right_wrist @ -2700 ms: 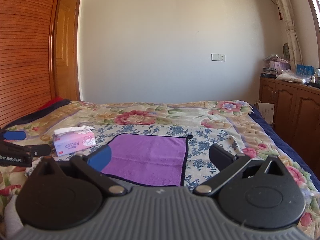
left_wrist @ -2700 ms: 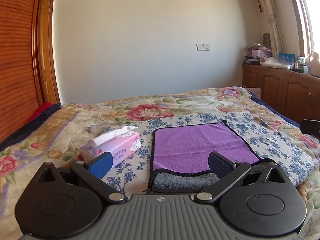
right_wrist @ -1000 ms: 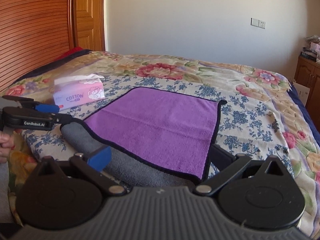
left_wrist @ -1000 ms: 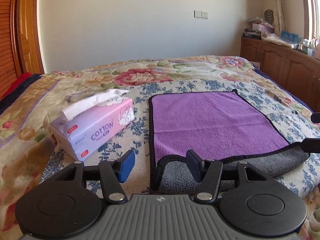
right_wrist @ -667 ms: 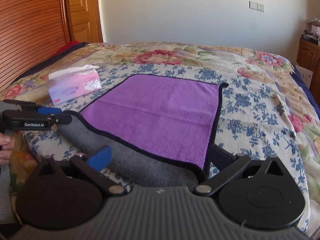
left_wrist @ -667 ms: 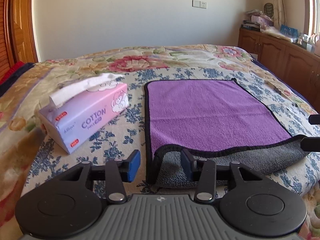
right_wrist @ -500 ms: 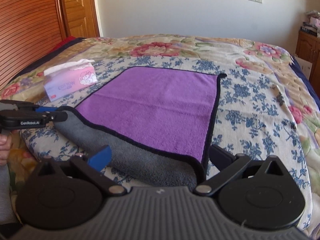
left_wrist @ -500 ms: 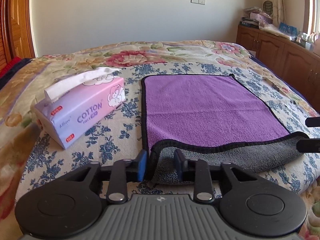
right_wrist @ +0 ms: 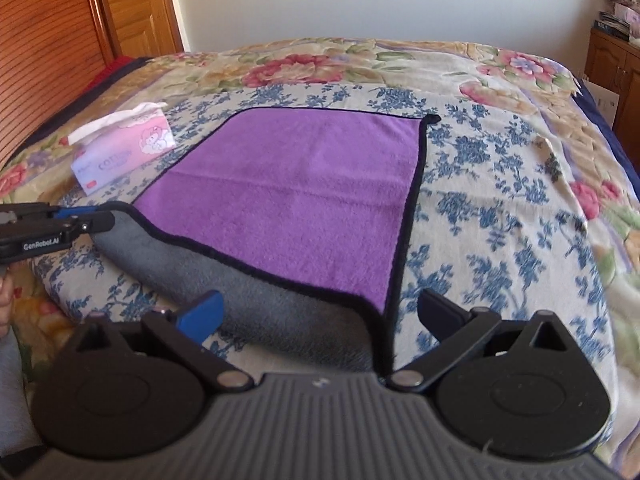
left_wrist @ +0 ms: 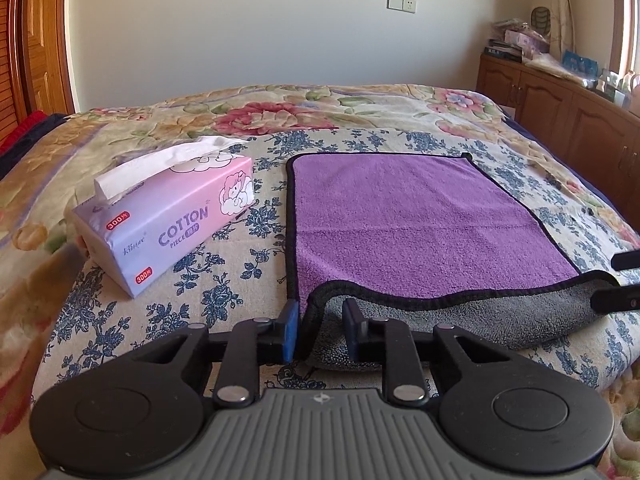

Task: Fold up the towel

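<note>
A purple towel (left_wrist: 404,216) with a grey underside and black hem lies flat on the flowered bed; it also shows in the right wrist view (right_wrist: 296,188). Its near edge hangs over the bed's front edge, grey side out. My left gripper (left_wrist: 320,324) has its jaws narrowed around the towel's near left corner, with a small gap still showing beside the cloth. My right gripper (right_wrist: 318,312) is open wide, straddling the near right corner without touching it. The left gripper also shows at the left of the right wrist view (right_wrist: 86,218).
A pink tissue box (left_wrist: 168,216) stands on the bed left of the towel. The floral bedspread (left_wrist: 260,116) stretches behind. Wooden cabinets (left_wrist: 560,108) line the right wall, and a wooden door and headboard (right_wrist: 48,52) stand at the left.
Both grippers have come down and forward to the towel's near edge. The left jaws have narrowed around the left corner. The right jaws stay open.
</note>
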Demonstrator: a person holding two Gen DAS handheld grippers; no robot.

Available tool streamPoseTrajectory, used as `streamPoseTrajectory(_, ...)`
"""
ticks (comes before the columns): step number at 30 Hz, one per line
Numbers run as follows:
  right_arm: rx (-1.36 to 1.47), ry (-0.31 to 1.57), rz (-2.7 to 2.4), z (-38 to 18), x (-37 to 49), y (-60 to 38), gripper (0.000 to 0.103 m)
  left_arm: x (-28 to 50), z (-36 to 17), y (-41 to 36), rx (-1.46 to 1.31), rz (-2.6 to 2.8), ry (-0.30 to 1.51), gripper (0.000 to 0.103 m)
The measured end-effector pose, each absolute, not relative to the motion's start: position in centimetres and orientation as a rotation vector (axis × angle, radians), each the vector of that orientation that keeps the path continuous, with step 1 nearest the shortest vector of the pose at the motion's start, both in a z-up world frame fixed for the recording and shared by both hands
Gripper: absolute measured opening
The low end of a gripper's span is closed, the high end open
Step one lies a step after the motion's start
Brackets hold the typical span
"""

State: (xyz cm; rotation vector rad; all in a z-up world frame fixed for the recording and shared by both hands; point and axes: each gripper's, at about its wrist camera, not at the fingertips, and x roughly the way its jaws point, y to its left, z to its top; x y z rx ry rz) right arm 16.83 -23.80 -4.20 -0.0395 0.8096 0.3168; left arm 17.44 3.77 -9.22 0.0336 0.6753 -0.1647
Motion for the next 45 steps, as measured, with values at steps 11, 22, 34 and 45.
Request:
streamPoseTrajectory(11, -0.012, 0.891, 0.287, -2.7, 18.9, -25.8, 0.092, 17.5, -9.0, 3.8, 0.028, -0.169, 0.667, 0.024)
streamPoseTrajectory(22, 0.043, 0.951, 0.337, -4.3, 18.8, -25.8, 0.069, 17.5, -8.9, 4.0, 0.011, -0.174, 0.662, 0.013)
streamPoseTrajectory(34, 0.044, 0.959, 0.354, -4.3, 18.7, -26.5, 0.01, 17.6, -8.9, 4.1, -0.006, -0.197, 0.665, 0.007)
streamPoseTrajectory(45, 0.046, 0.891, 0.386, -3.1, 18.4, -26.8, 0.004, 17.2, -7.5, 3.4, -0.006, -0.227, 0.629, 0.006)
